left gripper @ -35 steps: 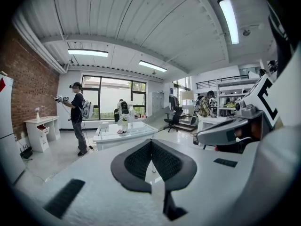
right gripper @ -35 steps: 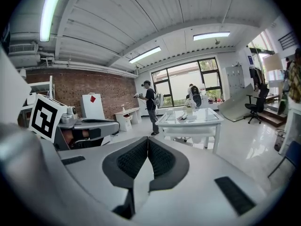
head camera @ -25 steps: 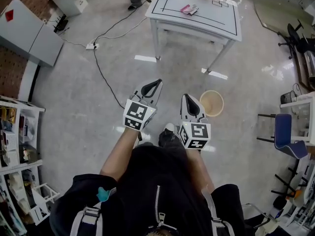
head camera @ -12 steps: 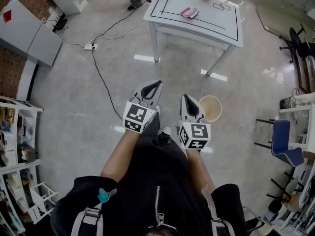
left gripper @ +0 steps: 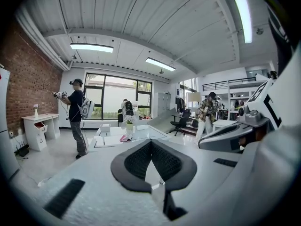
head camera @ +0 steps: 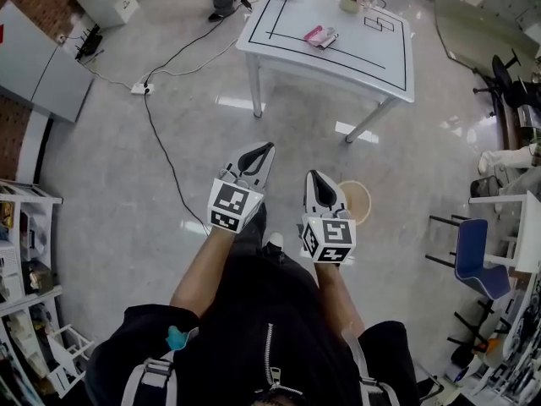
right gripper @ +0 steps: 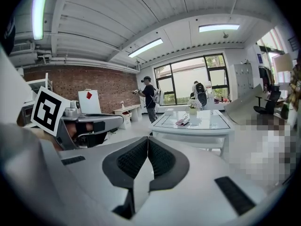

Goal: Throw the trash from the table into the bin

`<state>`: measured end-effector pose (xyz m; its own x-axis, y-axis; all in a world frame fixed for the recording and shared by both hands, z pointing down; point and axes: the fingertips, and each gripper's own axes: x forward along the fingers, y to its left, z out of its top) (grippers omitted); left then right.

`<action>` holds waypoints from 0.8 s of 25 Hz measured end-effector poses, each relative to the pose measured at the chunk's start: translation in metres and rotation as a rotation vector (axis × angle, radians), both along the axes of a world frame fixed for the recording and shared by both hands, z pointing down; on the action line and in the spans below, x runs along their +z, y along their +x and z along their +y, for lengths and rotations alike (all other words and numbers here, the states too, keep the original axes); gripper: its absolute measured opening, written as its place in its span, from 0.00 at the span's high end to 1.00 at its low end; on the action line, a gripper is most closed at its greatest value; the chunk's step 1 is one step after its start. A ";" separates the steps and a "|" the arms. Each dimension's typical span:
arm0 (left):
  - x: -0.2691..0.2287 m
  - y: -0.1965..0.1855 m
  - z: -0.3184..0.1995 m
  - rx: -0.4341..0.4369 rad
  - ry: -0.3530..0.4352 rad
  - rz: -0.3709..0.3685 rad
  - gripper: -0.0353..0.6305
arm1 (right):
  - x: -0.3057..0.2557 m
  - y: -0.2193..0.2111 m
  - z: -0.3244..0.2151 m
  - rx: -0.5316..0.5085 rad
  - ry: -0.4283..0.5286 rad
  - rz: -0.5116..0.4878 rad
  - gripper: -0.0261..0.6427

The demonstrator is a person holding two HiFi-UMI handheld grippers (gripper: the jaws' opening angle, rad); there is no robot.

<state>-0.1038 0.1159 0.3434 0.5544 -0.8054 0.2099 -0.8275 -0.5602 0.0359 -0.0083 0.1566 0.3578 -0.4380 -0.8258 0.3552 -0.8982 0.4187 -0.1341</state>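
Left tongs (head camera: 267, 147) and right tongs (head camera: 315, 177) are both closed and empty, well short of the surface (head camera: 372, 53). The trash (head camera: 319, 36) lying there, seemingly a pink wrapper, looks light, soft and crinkly; pinch a raised edge. The bin (head camera: 362, 205) stands on the floor.

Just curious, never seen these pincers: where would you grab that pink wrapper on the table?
Likely from above, pinching the pink wrapper at its left edge: it lies low on the table, and a grey scrap crowds its right side.
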 end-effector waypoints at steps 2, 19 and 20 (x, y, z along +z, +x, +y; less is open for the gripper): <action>0.006 0.000 -0.023 0.005 -0.005 0.005 0.94 | 0.004 -0.002 -0.020 0.004 -0.007 0.005 0.95; -0.001 -0.036 -0.211 0.079 -0.005 0.042 0.94 | 0.000 -0.041 -0.197 0.050 -0.022 0.060 0.95; -0.001 -0.037 -0.218 0.087 -0.005 0.041 0.94 | 0.000 -0.042 -0.205 0.058 -0.018 0.059 0.95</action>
<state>-0.1410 -0.1025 0.3429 0.6301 -0.7531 0.1894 -0.7737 -0.6295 0.0711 -0.0504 -0.0484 0.3583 -0.3677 -0.8425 0.3938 -0.9273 0.3640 -0.0872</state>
